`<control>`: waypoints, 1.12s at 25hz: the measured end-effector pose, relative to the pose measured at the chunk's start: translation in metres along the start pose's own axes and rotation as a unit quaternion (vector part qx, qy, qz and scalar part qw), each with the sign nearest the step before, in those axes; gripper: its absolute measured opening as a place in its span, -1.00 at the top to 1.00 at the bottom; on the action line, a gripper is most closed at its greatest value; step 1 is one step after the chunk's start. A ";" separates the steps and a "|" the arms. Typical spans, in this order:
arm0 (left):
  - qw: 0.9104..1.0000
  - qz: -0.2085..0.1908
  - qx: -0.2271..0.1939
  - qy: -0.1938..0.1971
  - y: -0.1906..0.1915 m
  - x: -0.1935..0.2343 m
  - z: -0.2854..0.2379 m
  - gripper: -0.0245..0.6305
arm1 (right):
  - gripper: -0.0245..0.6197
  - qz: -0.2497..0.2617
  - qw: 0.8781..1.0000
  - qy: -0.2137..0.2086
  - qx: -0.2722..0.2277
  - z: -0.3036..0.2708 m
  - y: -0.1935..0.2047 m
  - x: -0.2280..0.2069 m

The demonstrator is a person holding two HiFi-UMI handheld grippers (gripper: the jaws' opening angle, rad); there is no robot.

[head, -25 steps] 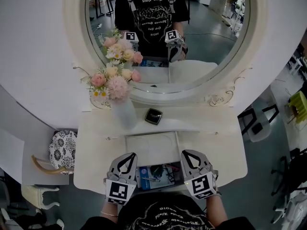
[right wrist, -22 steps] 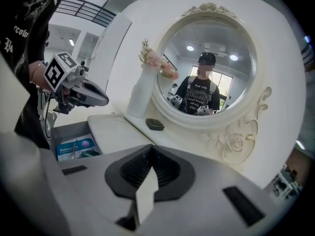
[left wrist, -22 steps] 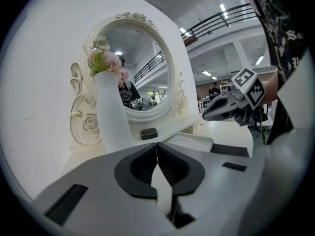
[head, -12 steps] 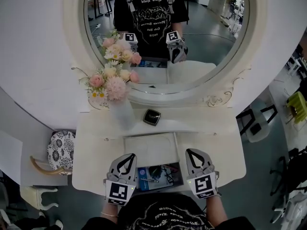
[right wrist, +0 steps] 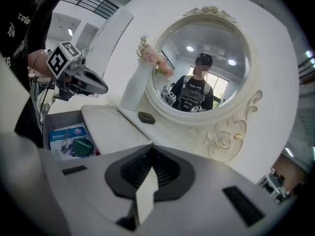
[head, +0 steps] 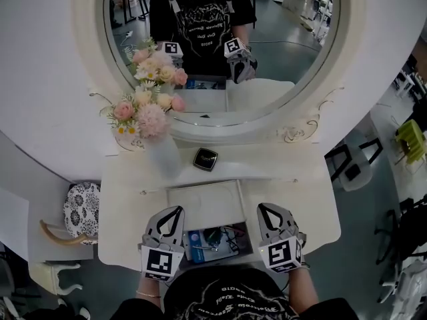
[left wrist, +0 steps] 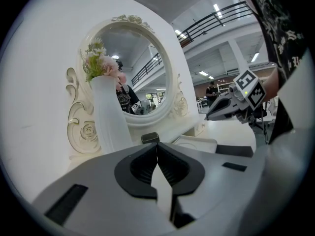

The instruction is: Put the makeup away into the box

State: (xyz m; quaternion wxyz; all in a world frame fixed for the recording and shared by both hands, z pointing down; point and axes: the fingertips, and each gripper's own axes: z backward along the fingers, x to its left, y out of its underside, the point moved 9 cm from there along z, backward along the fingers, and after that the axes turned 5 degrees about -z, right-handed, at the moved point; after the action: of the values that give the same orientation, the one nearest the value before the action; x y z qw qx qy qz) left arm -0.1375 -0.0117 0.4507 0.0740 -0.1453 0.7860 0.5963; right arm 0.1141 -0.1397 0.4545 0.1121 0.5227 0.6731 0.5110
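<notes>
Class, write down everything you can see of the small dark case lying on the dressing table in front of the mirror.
The small dark case is squarish with rounded corners, glossy black on top with a paler rim, seemingly hard plastic. It is closed and lies flat on the white dressing table, beside the white vase and close before the mirror frame. Only the table touches it.
</notes>
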 end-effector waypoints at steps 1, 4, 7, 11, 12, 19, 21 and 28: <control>1.000 -0.001 -0.004 0.001 -0.001 0.001 -0.001 0.88 | 0.90 0.001 1.000 0.002 0.000 0.000 0.000 -0.001; 1.000 0.008 -0.018 0.000 -0.004 0.004 -0.002 0.88 | 0.90 0.007 1.000 0.005 0.001 0.000 -0.001 -0.002; 1.000 0.004 -0.017 -0.001 -0.004 0.003 -0.003 0.88 | 0.90 0.008 1.000 0.005 0.002 0.000 -0.001 -0.003; 1.000 0.005 -0.013 0.000 -0.004 0.000 -0.001 0.88 | 0.90 0.007 1.000 0.005 0.002 0.001 0.000 -0.002; 1.000 0.008 -0.012 0.000 -0.004 0.000 -0.001 0.88 | 0.90 0.008 1.000 0.004 0.002 0.001 0.000 -0.002; 1.000 -0.010 -0.002 -0.005 -0.001 -0.003 0.002 0.88 | 0.90 0.015 1.000 0.000 0.009 0.000 0.002 -0.001; 1.000 -0.010 0.002 -0.004 0.001 -0.005 0.003 0.88 | 0.90 0.018 1.000 0.000 0.016 -0.001 0.005 0.000; 1.000 -0.017 0.013 0.002 0.005 -0.009 0.004 0.88 | 0.90 0.019 0.999 -0.011 0.026 -0.002 0.011 0.005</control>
State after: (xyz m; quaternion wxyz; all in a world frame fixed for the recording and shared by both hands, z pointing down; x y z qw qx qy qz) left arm -0.1309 -0.0053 0.4565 0.0851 -0.1588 0.7912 0.5844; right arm 0.1170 -0.1374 0.4662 0.0963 0.5437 0.6749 0.4895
